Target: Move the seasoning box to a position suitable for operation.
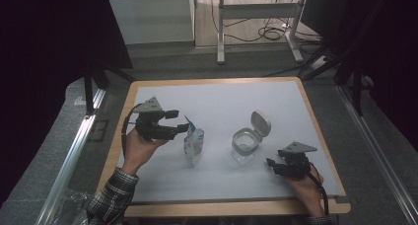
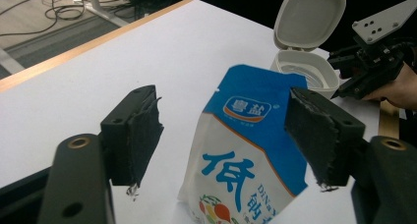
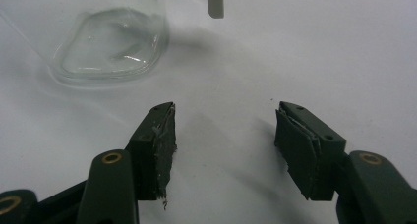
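A white and blue stand-up pouch [image 1: 193,145] with printed characters stands upright left of the table's middle. My left gripper [image 1: 177,122] is open just to its left, at the level of its top. In the left gripper view the pouch [image 2: 246,150] stands between and just beyond the spread jaws of my left gripper [image 2: 223,111], and neither pad touches it. A clear jar [image 1: 245,146] with its white hinged lid [image 1: 260,122] flipped up stands right of the pouch. My right gripper [image 1: 274,160] rests open and holds nothing near the jar [image 3: 113,42], low over the table.
The white mat [image 1: 222,101] covers a table with a wooden rim [image 1: 212,80]. Past the far edge stand a desk frame [image 1: 256,18] and floor cables. The right gripper [image 2: 373,62] and its hand appear behind the jar [image 2: 305,71] in the left gripper view.
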A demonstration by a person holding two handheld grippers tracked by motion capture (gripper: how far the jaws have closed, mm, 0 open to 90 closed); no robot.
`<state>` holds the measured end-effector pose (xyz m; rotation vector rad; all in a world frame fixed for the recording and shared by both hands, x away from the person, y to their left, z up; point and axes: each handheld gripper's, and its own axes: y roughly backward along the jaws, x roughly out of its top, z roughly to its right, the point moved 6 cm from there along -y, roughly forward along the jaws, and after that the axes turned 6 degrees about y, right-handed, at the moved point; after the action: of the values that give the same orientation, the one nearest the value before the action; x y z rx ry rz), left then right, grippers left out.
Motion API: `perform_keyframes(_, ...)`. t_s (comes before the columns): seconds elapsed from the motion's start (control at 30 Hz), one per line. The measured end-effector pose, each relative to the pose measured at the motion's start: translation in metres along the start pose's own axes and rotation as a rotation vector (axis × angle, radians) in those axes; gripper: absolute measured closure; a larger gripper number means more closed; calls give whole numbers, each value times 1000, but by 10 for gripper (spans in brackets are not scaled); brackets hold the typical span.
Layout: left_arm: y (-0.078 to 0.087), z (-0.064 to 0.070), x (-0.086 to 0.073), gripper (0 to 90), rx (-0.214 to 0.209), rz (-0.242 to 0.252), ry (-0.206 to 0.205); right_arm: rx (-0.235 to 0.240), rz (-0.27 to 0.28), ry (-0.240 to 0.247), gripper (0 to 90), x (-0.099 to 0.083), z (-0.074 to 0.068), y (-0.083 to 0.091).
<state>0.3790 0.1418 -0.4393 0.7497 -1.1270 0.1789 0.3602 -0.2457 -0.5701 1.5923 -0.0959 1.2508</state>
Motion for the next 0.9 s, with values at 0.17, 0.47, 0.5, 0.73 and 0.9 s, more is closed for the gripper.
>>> perform_keyframes(0.17,-6,1,5,255,-33,-13,-17,0,1,-1,409,0,0,0)
perform_keyframes(0.47,-13,8,11,239,-80,-29,-59,1,0,-1,409,0,0,0)
perform_keyframes(0.5,-15,10,12,241,-86,-34,-68,1,0,0,409,0,0,0)
perform_keyframes(0.73,-20,12,12,306,-102,-58,-96,0,1,-1,409,0,0,0)
perform_keyframes(0.9,-20,12,8,372,-115,-72,-102,1,1,0,409,0,0,0)
